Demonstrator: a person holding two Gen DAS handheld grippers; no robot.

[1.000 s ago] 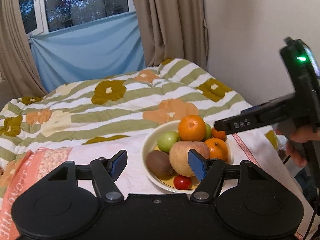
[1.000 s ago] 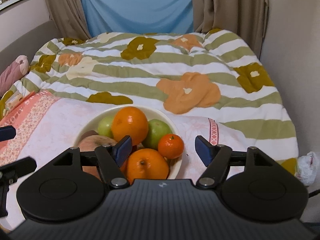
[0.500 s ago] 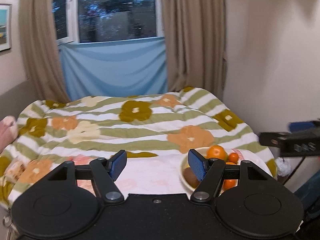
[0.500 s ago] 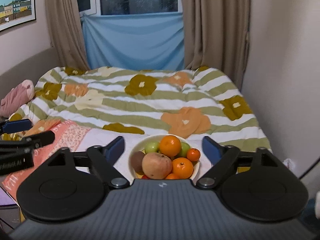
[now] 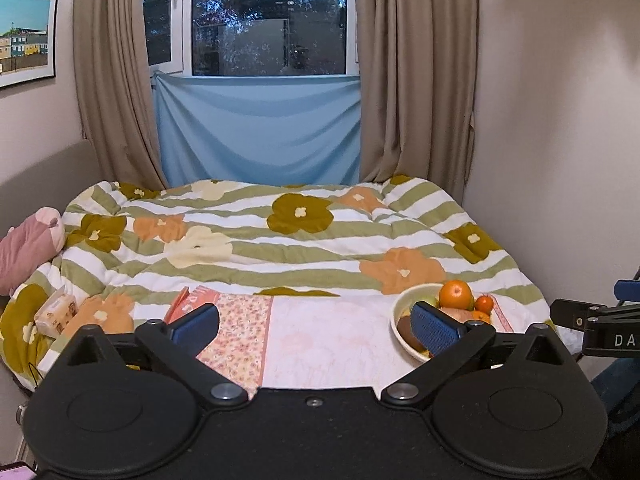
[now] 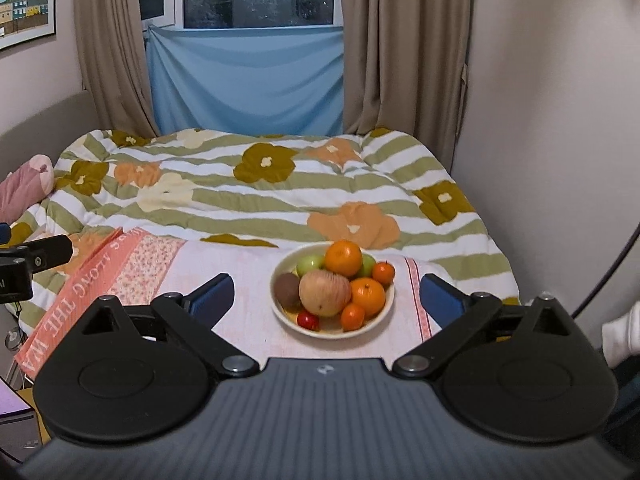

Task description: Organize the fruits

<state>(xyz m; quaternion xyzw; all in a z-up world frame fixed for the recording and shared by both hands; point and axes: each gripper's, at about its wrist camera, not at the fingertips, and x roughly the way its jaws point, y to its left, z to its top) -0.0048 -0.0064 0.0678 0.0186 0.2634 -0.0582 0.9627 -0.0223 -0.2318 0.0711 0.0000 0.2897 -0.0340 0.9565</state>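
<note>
A cream bowl (image 6: 384,312) sits on a pink cloth (image 6: 240,264) on the bed, piled with fruit: a large orange (image 6: 343,258), a big apple (image 6: 325,293), a kiwi (image 6: 287,290), green apples (image 6: 310,265), mandarins (image 6: 368,296) and a small red fruit (image 6: 308,320). My right gripper (image 6: 326,300) is open and empty, held well back from the bowl. My left gripper (image 5: 316,326) is open and empty, left of the bowl (image 5: 400,312). Its right finger hides part of the fruit.
The bed has a striped floral duvet (image 6: 280,184). A tissue pack (image 5: 56,312) and a pink plush (image 5: 24,252) lie at the left. A wall (image 6: 560,120) runs along the right; window and curtains stand behind.
Both grippers have pulled back and up from the bowl, so it looks smaller and farther. Both stay open and empty. The fruit has not moved.
</note>
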